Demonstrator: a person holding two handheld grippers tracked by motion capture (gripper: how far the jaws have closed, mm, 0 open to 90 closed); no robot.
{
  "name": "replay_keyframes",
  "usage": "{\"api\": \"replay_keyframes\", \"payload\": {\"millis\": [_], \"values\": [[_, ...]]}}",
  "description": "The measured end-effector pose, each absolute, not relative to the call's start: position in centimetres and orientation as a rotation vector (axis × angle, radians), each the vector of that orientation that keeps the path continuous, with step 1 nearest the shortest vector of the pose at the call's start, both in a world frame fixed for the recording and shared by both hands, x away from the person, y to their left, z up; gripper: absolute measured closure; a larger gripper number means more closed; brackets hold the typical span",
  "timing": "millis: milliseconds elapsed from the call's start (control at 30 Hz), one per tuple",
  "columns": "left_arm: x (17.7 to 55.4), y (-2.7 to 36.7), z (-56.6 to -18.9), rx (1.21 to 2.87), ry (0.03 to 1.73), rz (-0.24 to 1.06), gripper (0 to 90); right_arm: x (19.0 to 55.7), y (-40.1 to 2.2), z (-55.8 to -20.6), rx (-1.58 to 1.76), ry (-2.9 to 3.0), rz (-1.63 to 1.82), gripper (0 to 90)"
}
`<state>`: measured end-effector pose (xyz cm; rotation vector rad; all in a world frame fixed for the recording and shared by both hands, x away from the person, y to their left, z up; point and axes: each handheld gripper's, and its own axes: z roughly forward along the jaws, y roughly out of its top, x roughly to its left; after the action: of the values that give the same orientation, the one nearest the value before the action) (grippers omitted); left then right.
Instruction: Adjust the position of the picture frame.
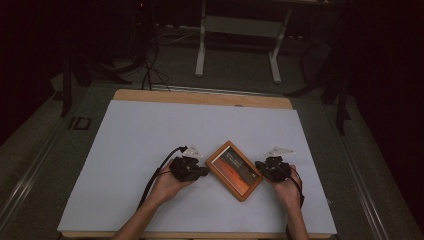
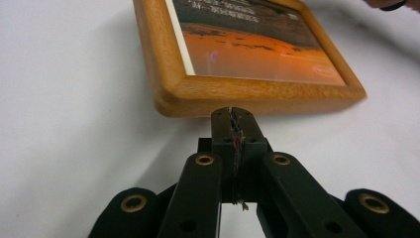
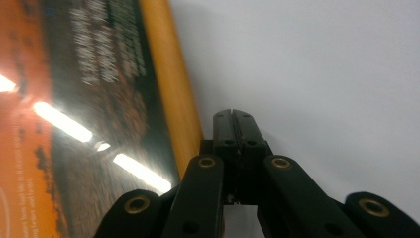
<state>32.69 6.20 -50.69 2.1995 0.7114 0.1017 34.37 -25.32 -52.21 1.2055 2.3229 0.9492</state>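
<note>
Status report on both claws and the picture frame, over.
Left claw shut, tips at the picture frame edge, holding nothing. Right claw shut, empty, beside the opposite edge. Frame flat on the white table. Nothing in the way.

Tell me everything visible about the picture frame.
The picture frame has a rounded, light wooden border around a glossy print of an orange sunset scene with pale lettering. It lies flat, face up and turned diagonally, on the white table cover. The shut left gripper is at its left edge, the shut right gripper at its right edge; whether they touch is unclear.
</note>
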Motion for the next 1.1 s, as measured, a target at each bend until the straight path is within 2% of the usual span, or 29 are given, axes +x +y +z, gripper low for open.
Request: {"api": "replay_keyframes", "payload": {"millis": [300, 600, 700, 800, 967, 1100], "values": [[32.6, 6.7, -50.7, 2.204, 0.758, 0.152, 88.9, 33.3, -23.1, -51.6, 1.116, 2.393, 0.941, 89.8], [33.3, 8.4, -50.9, 2.143, 0.878, 0.177, 88.6, 32.4, -20.9, -51.6, 1.048, 2.465, 0.924, 89.8], [33.4, 9.2, -51.1, 2.106, 0.904, 0.148, 87.5, 32.1, -19.8, -51.8, 1.005, 2.498, 0.898, 89.7], [33.2, 9.5, -51.2, 2.088, 0.901, 0.092, 82.5, 32.1, -19.7, -51.7, 1.002, 2.513, 0.902, 89.5], [32.9, 10.1, -51.6, 2.038, 0.920, -0.007, 67.5, 32.2, -20.7, -50.4, 1.039, 2.497, 1.002, 78.4], [32.6, 9.8, -51.7, 2.036, 0.920, -0.042, 57.5, 32.0, -21.3, -49.6, 1.049, 2.515, 1.097, 64.1]]}}
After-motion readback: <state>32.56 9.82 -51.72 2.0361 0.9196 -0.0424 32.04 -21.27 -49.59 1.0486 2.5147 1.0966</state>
